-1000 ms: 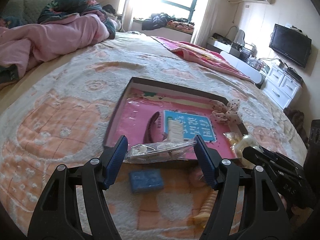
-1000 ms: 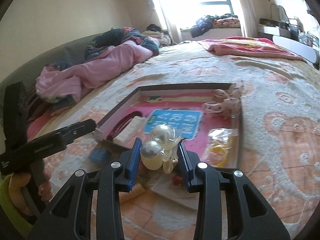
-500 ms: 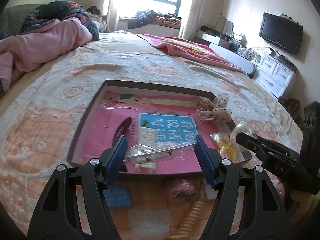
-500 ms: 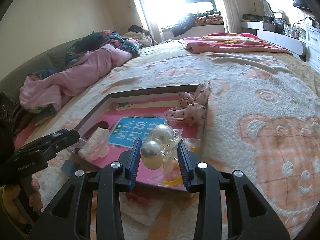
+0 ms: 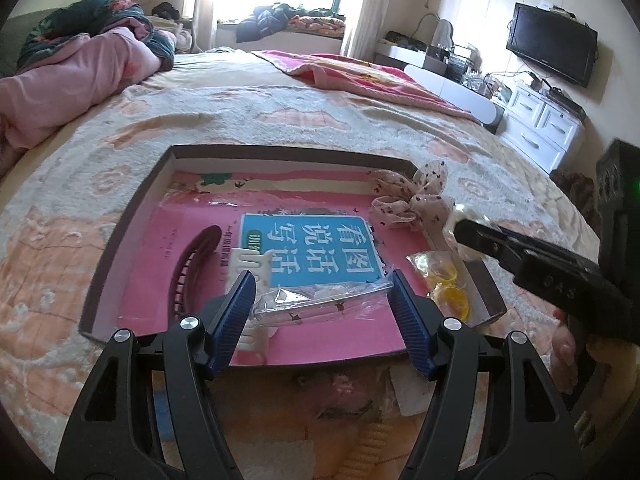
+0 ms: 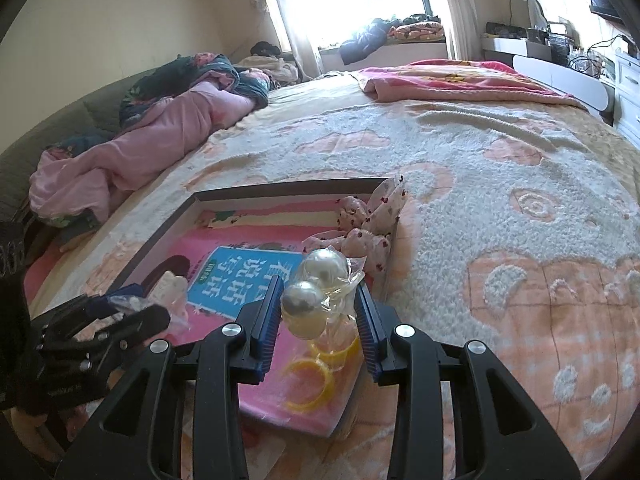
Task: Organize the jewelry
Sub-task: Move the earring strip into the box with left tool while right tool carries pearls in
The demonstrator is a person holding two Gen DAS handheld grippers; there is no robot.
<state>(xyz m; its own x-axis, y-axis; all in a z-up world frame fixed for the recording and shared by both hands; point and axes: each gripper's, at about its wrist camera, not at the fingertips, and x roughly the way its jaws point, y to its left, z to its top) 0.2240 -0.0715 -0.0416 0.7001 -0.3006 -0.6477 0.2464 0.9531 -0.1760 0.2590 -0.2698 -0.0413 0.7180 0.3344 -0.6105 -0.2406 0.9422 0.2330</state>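
Observation:
My left gripper (image 5: 322,280) is shut on a clear plastic bag of small jewellery (image 5: 320,300), which spans the gap between its blue pads above the near part of the tray (image 5: 132,216). The tray is shallow and dark-rimmed, with a pink lining and a blue card. My right gripper (image 6: 318,284) is shut on a clear bag with two large pearl balls (image 6: 308,300), held over the tray's near right corner (image 6: 360,400). In the tray lie a dark red hair clip (image 5: 188,264), a white claw clip (image 5: 250,260), a floral fabric bow (image 5: 412,200) and bagged yellow rings (image 6: 316,368).
The tray sits on a fluffy peach-and-white bed blanket (image 6: 500,200). A coiled hair tie (image 5: 368,440) and white paper (image 5: 404,392) lie on the blanket before the tray. A pink quilt (image 5: 80,76) is heaped at the far left. White drawers (image 5: 544,128) and a TV stand right.
Both grippers have moved forward over the tray, each still holding its bag. The small blue item on the blanket has passed out of sight under the left gripper.

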